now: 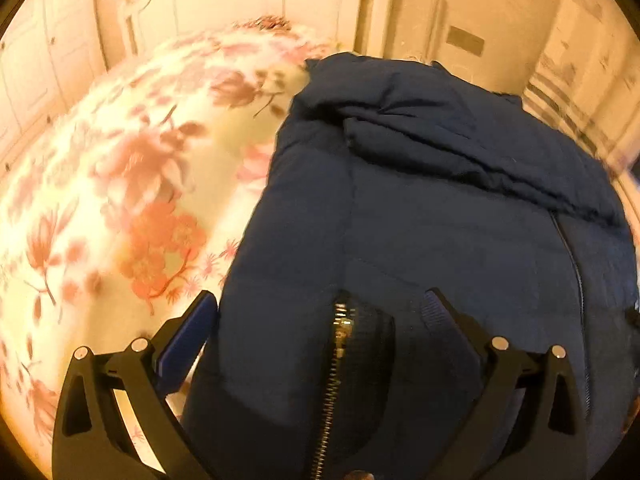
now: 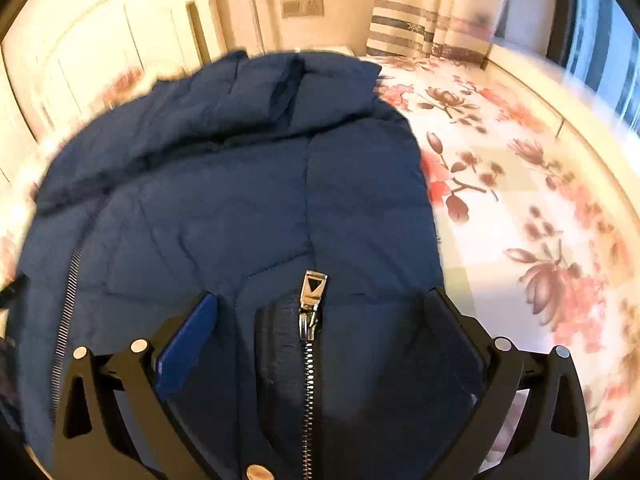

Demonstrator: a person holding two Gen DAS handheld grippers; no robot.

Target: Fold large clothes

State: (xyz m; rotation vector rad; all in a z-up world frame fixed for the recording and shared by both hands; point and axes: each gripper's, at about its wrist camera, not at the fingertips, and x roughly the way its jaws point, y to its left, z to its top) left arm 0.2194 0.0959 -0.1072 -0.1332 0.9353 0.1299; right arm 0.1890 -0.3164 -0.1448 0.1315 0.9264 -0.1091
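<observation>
1. Navy quilted puffer jacket (image 1: 420, 220) lies bunched on a bed with a pink floral sheet (image 1: 120, 200).
2. Left tool (image 1: 320, 308) hangs over the jacket's metal zipper (image 1: 338, 360), fingers spread apart, holding nothing.
3. Right tool (image 2: 320, 308) likewise gapes above the zipper pull (image 2: 314, 288).
4. Best pinch thick fabric beside the zipper, both sides level, before folding.

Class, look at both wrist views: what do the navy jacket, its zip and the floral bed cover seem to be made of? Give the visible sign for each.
Navy jacket: likely a matte synthetic shell with padding, judging by the puffy stitched panels.
Zip: probably metal, since the teeth and pull glint silver.
Floral bed cover: seems printed woven fabric with a flat, dull surface; the fibre cannot be told.
</observation>
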